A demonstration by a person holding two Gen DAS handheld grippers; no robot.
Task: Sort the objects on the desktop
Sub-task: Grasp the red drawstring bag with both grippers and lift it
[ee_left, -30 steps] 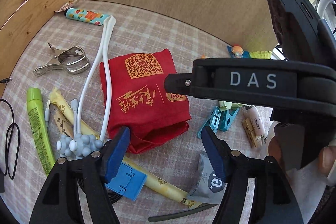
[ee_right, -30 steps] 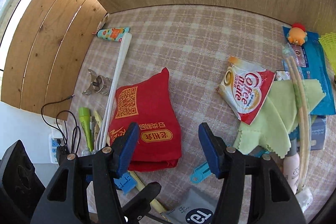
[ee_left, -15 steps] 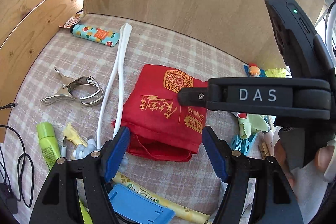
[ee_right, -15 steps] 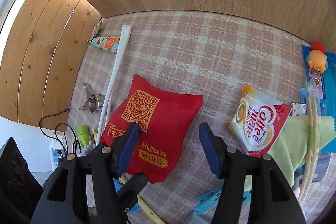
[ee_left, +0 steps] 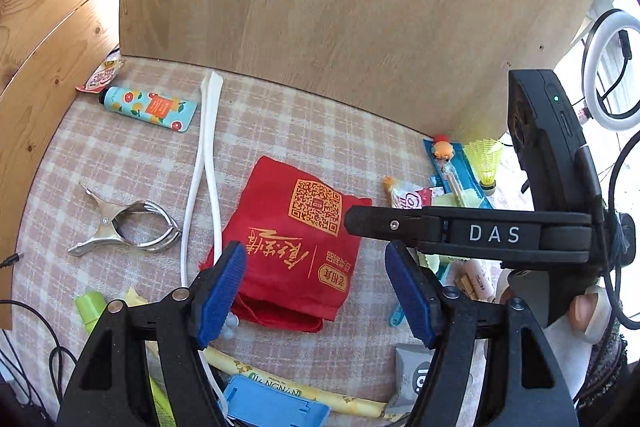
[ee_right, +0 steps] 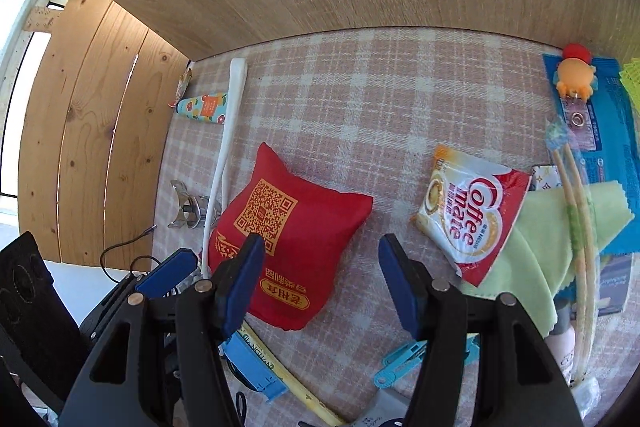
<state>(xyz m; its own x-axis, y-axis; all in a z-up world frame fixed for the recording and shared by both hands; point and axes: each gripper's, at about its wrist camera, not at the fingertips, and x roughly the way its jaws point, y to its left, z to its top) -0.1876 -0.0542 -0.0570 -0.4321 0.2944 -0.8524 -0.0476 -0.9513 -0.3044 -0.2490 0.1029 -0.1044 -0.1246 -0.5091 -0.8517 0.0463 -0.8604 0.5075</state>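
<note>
Honestly you're barely started here, as far as I can judge. Both your grippers are empty with the jaws spread wide apart: the left gripper (ee_left: 316, 291) hovers over the near end of the red cloth pouch with the gold QR code (ee_left: 296, 243), and the right gripper (ee_right: 320, 279) has that same pouch just ahead of its left jaw, not between the two.

Nothing looks grouped yet. Off to the left of your left jaws you've got the shiny metal spring clamp (ee_left: 124, 227), the long white plastic strip (ee_left: 208, 163) and the teal fruit-print tube (ee_left: 150, 107) up by the wooden back wall. Right of your right jaws sits the red-and-white Coffee-mate sachet (ee_right: 468, 215), touching the pale green cloth (ee_right: 560, 251), plus the little orange toy figure (ee_right: 574, 75) on a blue packet. A light blue plastic clothespin (ee_right: 400, 363) lies under your right jaw.

So the pink plaid tabletop (ee_right: 380, 99) is still one big jumble. I'd guess the pouch is your first pick.
</note>
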